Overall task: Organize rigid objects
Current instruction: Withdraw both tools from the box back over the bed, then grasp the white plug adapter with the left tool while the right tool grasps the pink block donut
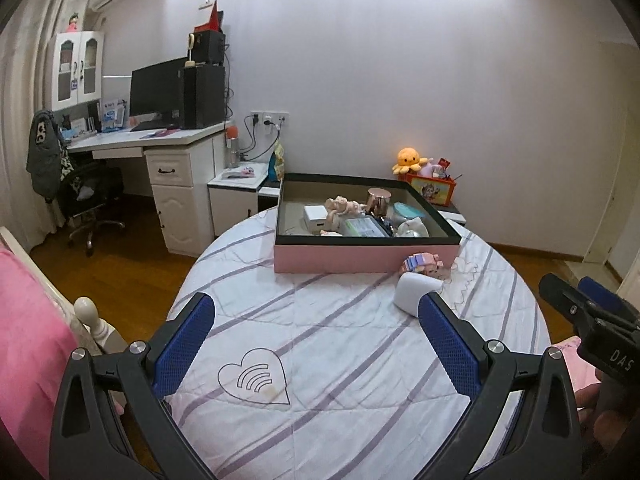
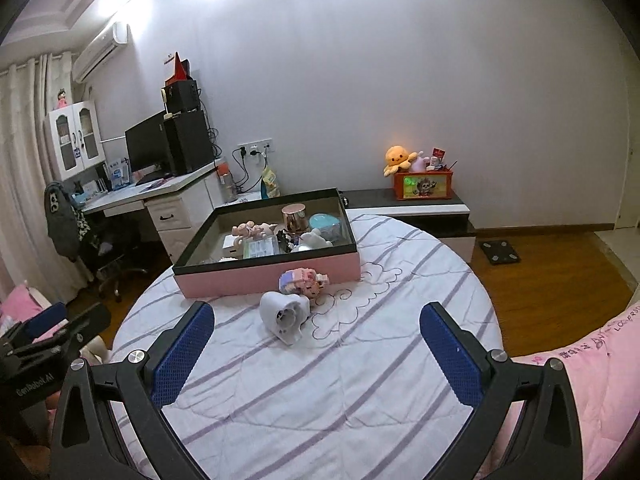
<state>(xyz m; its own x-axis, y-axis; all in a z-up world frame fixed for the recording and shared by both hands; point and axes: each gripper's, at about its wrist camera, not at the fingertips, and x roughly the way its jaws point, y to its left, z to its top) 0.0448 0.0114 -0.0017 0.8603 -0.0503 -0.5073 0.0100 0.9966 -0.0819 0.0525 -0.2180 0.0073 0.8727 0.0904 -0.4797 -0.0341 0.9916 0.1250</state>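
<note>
A pink box with a black rim (image 1: 360,256) (image 2: 256,278) stands at the far side of a round bed and holds several small items, among them a copper-coloured jar (image 1: 379,199) (image 2: 295,217). In front of it lie a pink-and-lilac block figure (image 1: 425,265) (image 2: 303,281) and a white heart-shaped device (image 1: 412,293) (image 2: 285,314). My left gripper (image 1: 316,340) is open and empty, low over the bed, with the white device just beyond its right finger. My right gripper (image 2: 316,344) is open and empty, with the white device ahead, left of centre.
The bed has a white cover with lilac stripes (image 1: 320,360) (image 2: 340,380). A pink quilt (image 2: 580,380) lies at the right. A desk with a monitor (image 1: 160,92) and an office chair (image 1: 92,196) stand to the left. A low cabinet with an orange toy box (image 2: 424,186) stands by the wall.
</note>
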